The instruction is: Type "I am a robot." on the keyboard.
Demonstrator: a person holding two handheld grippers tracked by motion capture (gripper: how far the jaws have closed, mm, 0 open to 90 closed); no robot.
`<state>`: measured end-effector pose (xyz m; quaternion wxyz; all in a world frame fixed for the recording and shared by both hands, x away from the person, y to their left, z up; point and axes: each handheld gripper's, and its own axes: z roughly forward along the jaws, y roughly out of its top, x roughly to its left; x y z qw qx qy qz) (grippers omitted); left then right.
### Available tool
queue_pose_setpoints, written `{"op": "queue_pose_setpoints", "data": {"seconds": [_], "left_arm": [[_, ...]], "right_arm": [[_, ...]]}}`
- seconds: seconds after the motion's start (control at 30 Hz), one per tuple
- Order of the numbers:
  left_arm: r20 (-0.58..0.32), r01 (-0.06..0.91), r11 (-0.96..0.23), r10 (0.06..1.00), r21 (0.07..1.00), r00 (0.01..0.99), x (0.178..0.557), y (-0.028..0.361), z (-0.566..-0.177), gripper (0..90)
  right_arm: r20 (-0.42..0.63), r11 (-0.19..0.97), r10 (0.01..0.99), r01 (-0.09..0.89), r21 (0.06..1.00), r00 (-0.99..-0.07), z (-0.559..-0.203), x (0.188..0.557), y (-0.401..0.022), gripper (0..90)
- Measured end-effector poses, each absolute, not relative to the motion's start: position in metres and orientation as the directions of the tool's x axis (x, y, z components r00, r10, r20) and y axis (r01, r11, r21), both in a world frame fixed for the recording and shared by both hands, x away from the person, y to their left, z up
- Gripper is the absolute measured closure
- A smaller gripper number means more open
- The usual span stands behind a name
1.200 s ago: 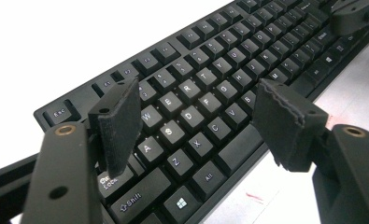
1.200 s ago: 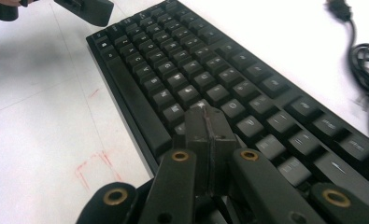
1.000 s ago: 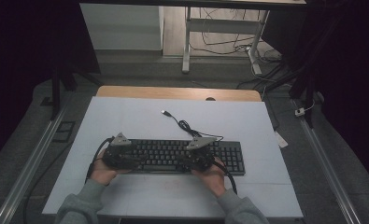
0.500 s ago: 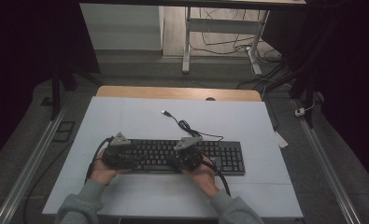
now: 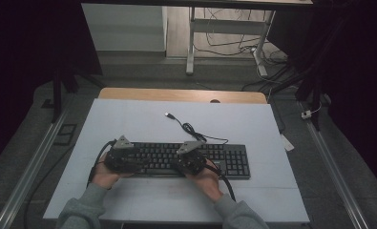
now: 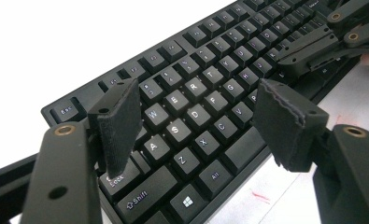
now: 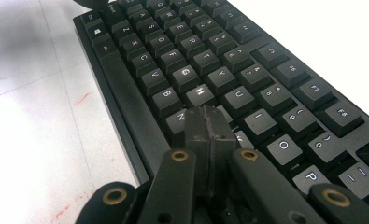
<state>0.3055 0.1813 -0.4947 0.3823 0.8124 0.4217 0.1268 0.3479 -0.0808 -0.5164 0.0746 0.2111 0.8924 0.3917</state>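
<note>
A black keyboard (image 5: 226, 160) lies across the white table top, its USB cable (image 5: 188, 128) curling loose behind it. My left gripper (image 5: 131, 160) hovers over the keyboard's left end. In the left gripper view it (image 6: 198, 109) stands open, and the A, S, D and nearby keys (image 6: 191, 116) show between its pads with nothing gripped. My right gripper (image 5: 182, 161) is over the middle of the keyboard (image 7: 191, 51). Its jaws (image 7: 209, 119) are shut together, with the tips just above the keys beside H. The left gripper view also catches the right gripper (image 6: 308, 44) at top right.
The white table top (image 5: 129, 124) has free room in front of and behind the keyboard. A wooden edge (image 5: 176, 94) runs along the far side. Beyond it are desk legs and floor cables (image 5: 224, 43). Metal rails (image 5: 28, 167) flank the table.
My right gripper has slid left along the keyboard from its right part toward the middle, staying shut. The left gripper has stayed put and open.
</note>
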Motion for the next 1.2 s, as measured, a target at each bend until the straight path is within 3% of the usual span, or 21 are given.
{"op": "queue_pose_setpoints", "data": {"seconds": [0.27, 0.57, 0.83, 1.2], "left_arm": [[-0.114, 0.587, -0.349, 0.784, 0.731, 0.610, 0.305, 0.182, -0.495, 32.0], [-0.116, 0.585, -0.345, 0.785, 0.734, 0.608, 0.305, 0.183, -0.494, 32.0], [-0.117, 0.585, -0.342, 0.787, 0.735, 0.606, 0.305, 0.184, -0.494, 31.8], [-0.116, 0.585, -0.342, 0.787, 0.735, 0.606, 0.305, 0.185, -0.494, 31.6]], "right_arm": [[0.006, 0.621, 0.429, 0.300, 0.724, -0.903, -0.517, 0.347, -0.079, 89.7], [0.023, 0.549, 0.440, 0.289, 0.784, -0.898, -0.502, 0.345, -0.098, 88.9], [0.035, 0.488, 0.508, 0.321, 0.811, -0.861, -0.497, 0.346, -0.132, 64.1], [0.036, 0.461, 0.550, 0.340, 0.820, -0.834, -0.496, 0.343, -0.171, 54.0]]}}
